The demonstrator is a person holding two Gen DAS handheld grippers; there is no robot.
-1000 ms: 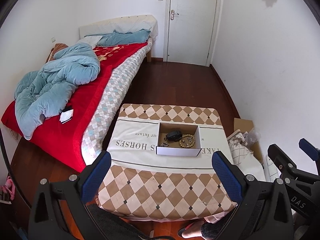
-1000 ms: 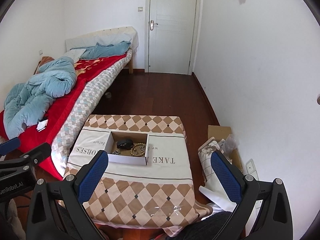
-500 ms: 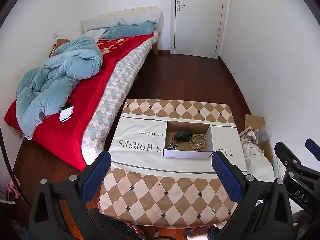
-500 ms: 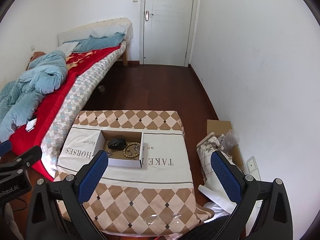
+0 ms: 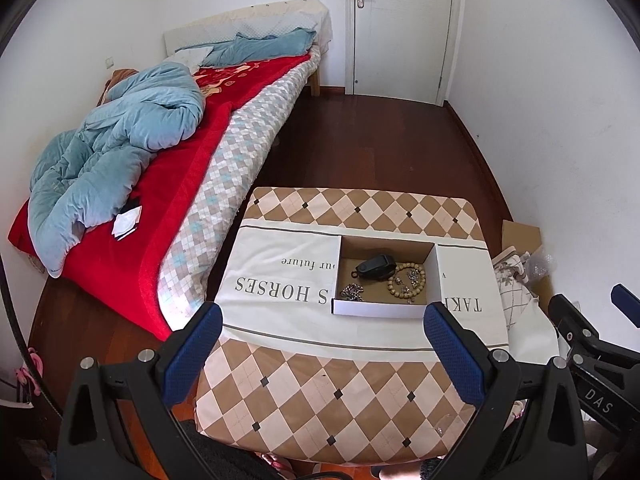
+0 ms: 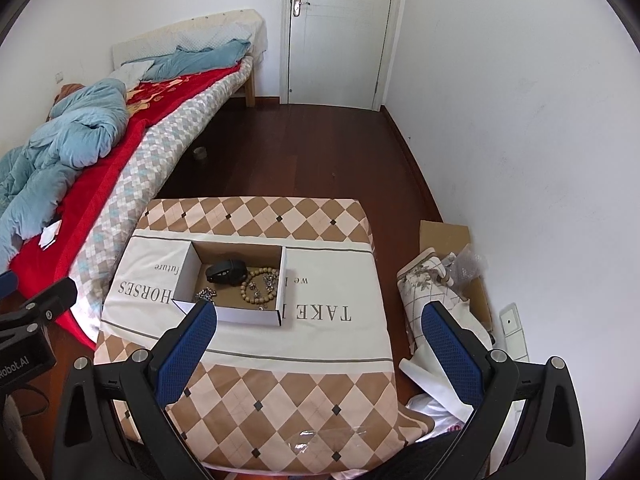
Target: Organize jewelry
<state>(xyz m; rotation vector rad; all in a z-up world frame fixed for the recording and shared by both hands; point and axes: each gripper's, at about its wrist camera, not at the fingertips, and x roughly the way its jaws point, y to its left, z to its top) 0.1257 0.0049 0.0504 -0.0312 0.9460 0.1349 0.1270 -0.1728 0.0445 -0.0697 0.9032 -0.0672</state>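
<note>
A shallow cardboard box (image 5: 378, 309) (image 6: 248, 315) sits on a low table covered with a brown diamond cloth (image 5: 320, 392) (image 6: 288, 396). In it lie a black pouch (image 5: 375, 267) (image 6: 226, 271), a wooden bead bracelet (image 5: 405, 280) (image 6: 260, 285) and a silver chain (image 5: 351, 292) (image 6: 205, 293). My left gripper (image 5: 324, 354) is open and empty, high above the table's near side. My right gripper (image 6: 320, 350) is open and empty, above the table's right part.
A bed (image 5: 192, 168) with a red cover and a blue quilt (image 5: 120, 148) runs along the left. A closed white door (image 5: 404, 28) is at the back. Bags and cardboard (image 6: 444, 280) lie on the floor right of the table, by the wall.
Both grippers have moved forward and tilted down toward the table. The box now looks larger and nearer. Nothing in the box has moved.
</note>
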